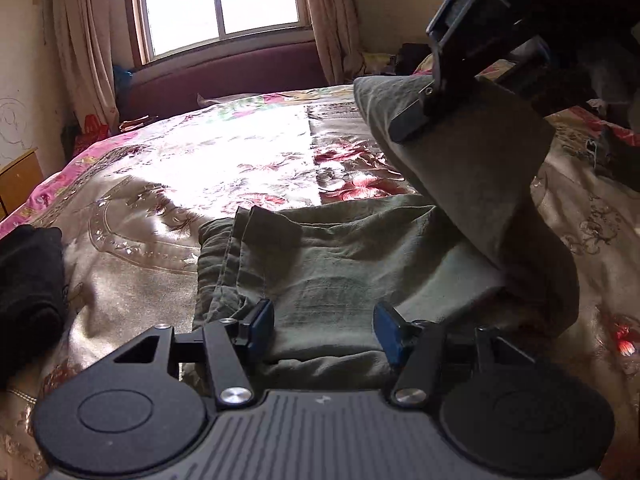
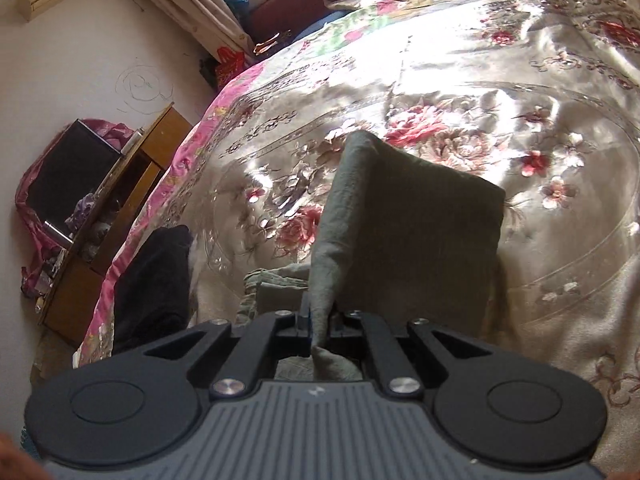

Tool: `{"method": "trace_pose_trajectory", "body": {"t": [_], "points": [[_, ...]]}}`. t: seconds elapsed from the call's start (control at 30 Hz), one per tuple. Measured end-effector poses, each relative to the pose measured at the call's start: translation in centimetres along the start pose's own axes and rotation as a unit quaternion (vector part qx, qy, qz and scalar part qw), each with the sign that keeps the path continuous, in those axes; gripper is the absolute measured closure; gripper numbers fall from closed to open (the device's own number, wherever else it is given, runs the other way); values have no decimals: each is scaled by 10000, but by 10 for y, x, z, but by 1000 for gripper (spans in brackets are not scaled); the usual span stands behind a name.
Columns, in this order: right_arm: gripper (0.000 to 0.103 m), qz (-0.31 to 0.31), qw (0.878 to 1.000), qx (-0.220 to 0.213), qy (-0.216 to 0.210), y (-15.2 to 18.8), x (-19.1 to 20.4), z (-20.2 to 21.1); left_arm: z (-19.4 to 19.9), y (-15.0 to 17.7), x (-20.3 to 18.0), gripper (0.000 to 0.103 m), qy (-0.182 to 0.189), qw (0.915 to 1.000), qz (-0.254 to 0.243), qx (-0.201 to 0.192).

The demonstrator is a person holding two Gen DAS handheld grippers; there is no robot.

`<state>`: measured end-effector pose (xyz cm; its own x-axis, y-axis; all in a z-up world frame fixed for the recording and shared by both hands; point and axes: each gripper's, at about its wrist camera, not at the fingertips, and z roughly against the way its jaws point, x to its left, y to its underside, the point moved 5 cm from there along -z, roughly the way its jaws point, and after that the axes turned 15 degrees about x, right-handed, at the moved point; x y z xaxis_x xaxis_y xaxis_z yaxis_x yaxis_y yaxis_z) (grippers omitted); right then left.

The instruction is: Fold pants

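Note:
Olive-green pants lie partly folded on a floral satin bedspread. My left gripper is open, its blue pads on either side of the near edge of the pants, low over the cloth. My right gripper is shut on one end of the pants and holds that end lifted above the bed. In the left wrist view the right gripper shows at the upper right with the lifted part hanging from it.
A folded black garment lies on the bed at the left; it also shows in the right wrist view. A wooden nightstand stands beside the bed. A window and maroon headboard are at the far end.

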<state>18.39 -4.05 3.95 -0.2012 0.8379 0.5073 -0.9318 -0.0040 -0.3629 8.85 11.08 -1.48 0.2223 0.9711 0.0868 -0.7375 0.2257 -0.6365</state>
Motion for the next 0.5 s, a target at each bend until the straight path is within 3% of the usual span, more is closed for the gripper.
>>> {"method": "trace_pose_trajectory", "body": {"t": [0.1, 0.27, 0.5], "points": [[98, 298, 9991, 311, 41, 2, 35, -36, 7, 6, 3, 33, 63, 9999, 65, -91], [98, 350, 9976, 566, 171, 6, 62, -77, 15, 14, 5, 33, -23, 9999, -18, -163], [97, 579, 9950, 693, 425, 17, 78, -91, 21, 26, 18, 33, 86, 9995, 247, -192]]}}
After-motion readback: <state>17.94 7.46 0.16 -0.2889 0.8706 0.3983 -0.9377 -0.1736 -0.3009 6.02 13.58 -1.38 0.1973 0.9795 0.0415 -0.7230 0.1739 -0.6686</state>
